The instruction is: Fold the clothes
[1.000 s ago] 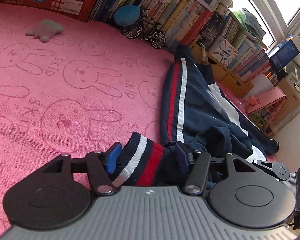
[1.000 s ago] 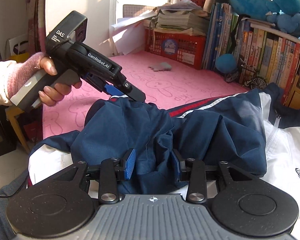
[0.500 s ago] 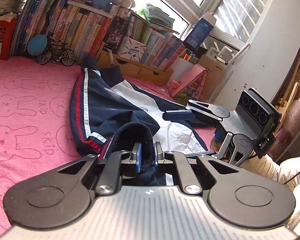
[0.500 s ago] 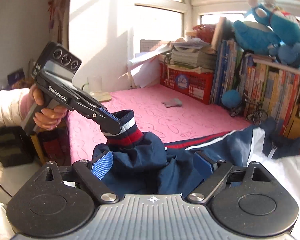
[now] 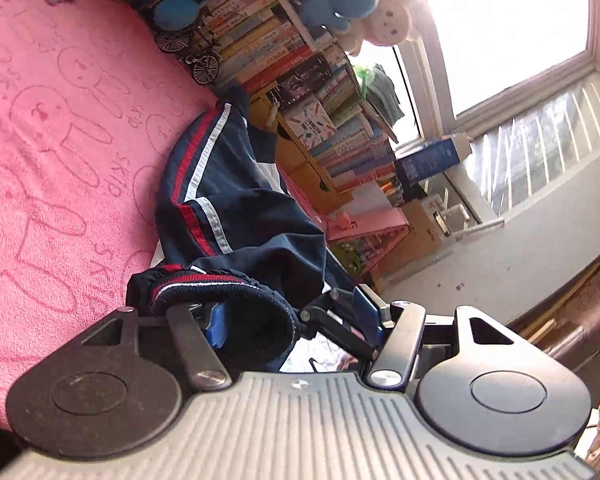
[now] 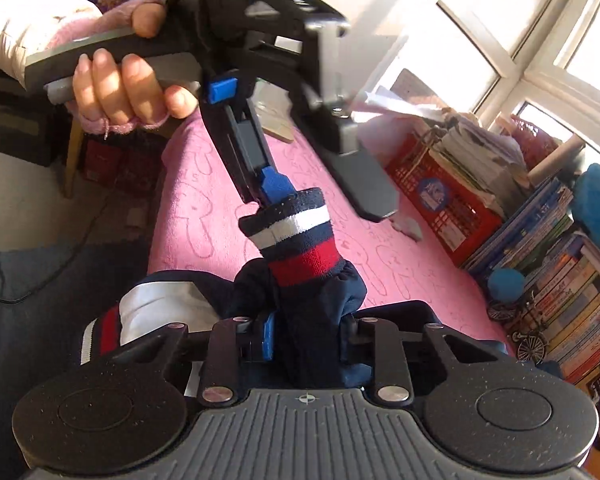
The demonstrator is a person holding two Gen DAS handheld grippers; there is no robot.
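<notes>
Since the jacket (image 5: pixel 236 216) is thin, soft and light, we judge it will sag and slide wherever it is not held, so the firm places matter; the ribbed cuff (image 6: pixel 296 236), banded navy, white and red, is the thickest and least slippery part and the natural place to take hold. The jacket lies on the pink bed cover (image 5: pixel 60 128), its body stretching away from the cuff toward the bookshelf (image 5: pixel 300 64), with the sleeve lifted clear of the cover. The right hand-held gripper (image 6: pixel 308 340) has just been closing and now pinches the navy sleeve fabric just below the cuff, the cloth bunched between its pads; the left hand-held gripper (image 5: pixel 292 320) has just been opening, and its jaws stand apart: one blue pad sits inside the cuff's mouth, the other outside and clear of it, so we read it as stretching or threading the cuff, not clamping it. In the right wrist view a hand (image 6: pixel 120 80) grips the left tool's handle above the cuff. We would expect the smooth shell fabric to slip from a shallow pinch; a hold on the elastic rib or the sleeve seam beside the cuff should carry the sleeve without it slipping free.
</notes>
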